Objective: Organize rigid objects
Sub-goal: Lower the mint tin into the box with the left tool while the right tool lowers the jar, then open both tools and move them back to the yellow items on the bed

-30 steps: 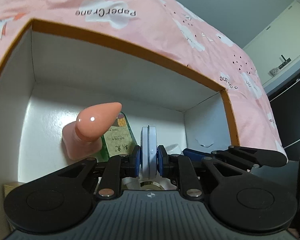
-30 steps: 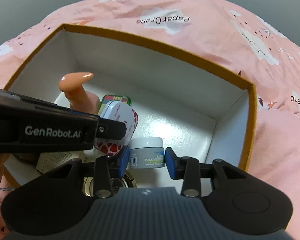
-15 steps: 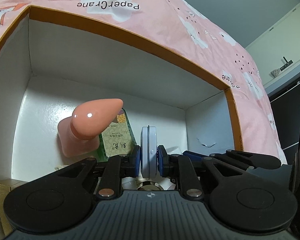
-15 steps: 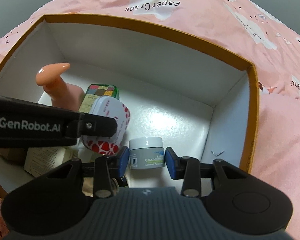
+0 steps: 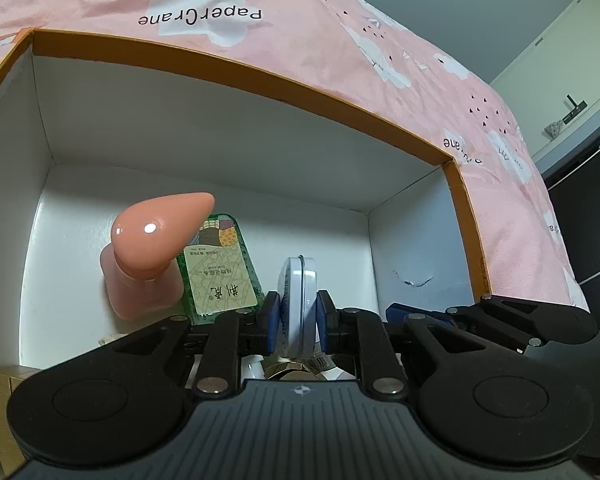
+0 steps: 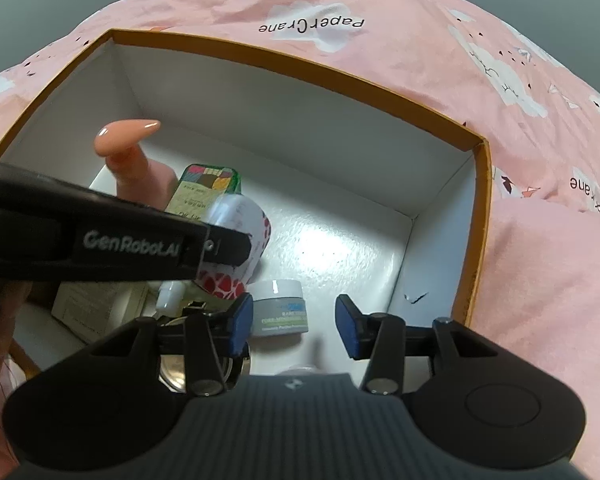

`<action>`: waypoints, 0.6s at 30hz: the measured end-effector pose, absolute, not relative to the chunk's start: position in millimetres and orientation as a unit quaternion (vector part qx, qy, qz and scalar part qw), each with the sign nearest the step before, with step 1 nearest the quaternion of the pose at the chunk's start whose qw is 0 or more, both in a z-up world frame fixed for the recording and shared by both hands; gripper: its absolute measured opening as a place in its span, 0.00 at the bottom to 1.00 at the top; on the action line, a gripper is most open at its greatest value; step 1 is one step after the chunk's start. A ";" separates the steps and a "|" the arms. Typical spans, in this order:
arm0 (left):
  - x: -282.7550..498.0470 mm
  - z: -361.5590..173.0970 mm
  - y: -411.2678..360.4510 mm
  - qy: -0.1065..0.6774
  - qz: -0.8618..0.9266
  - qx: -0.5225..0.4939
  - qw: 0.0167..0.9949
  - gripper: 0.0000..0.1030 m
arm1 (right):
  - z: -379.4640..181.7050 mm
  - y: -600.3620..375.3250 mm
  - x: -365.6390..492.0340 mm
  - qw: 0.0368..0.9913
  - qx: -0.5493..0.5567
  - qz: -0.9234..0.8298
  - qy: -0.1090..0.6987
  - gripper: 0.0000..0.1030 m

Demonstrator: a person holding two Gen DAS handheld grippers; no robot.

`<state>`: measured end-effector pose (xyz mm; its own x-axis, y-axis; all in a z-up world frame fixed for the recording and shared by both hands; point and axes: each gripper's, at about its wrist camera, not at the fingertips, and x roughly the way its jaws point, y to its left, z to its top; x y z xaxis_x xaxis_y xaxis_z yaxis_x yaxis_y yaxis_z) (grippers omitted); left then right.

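Observation:
My left gripper (image 5: 298, 316) is shut on a white tin with red hearts (image 5: 299, 300), held on edge above the floor of the orange-rimmed white box (image 5: 236, 64). In the right wrist view the tin (image 6: 240, 236) hangs from the left gripper over the box (image 6: 300, 64). My right gripper (image 6: 294, 322) is open and empty, its fingers on either side of and above a small white cream jar (image 6: 282, 306) on the box floor. A peach cone-tipped object (image 5: 156, 240) and a green tin (image 5: 218, 272) stand at the box's left.
The box sits on a pink cloud-print bedsheet (image 5: 340, 40). A beige carton (image 6: 96, 304), a small white bottle (image 6: 170, 296) and a metal lid (image 6: 180, 372) lie in the box's near left corner. A small tear (image 6: 414, 296) marks the right wall.
The right gripper has opened wider and drawn back from the cream jar, which now sits left of centre between its fingers. The left gripper has lowered the heart tin further into the box.

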<state>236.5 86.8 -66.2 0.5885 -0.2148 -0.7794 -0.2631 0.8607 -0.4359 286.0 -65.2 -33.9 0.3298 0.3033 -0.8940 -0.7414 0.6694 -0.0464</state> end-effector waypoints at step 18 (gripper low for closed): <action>195.7 -27.0 78.9 0.374 0.067 -0.260 0.888 0.60 | -8.9 -75.4 266.9 0.806 -0.243 0.323 0.433 0.51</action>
<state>195.7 78.9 -27.0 0.7119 -0.0750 -0.6982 -0.3139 0.8555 -0.4119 266.9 -75.4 -8.9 0.4161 0.3105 -0.8547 -0.7316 0.6725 -0.1119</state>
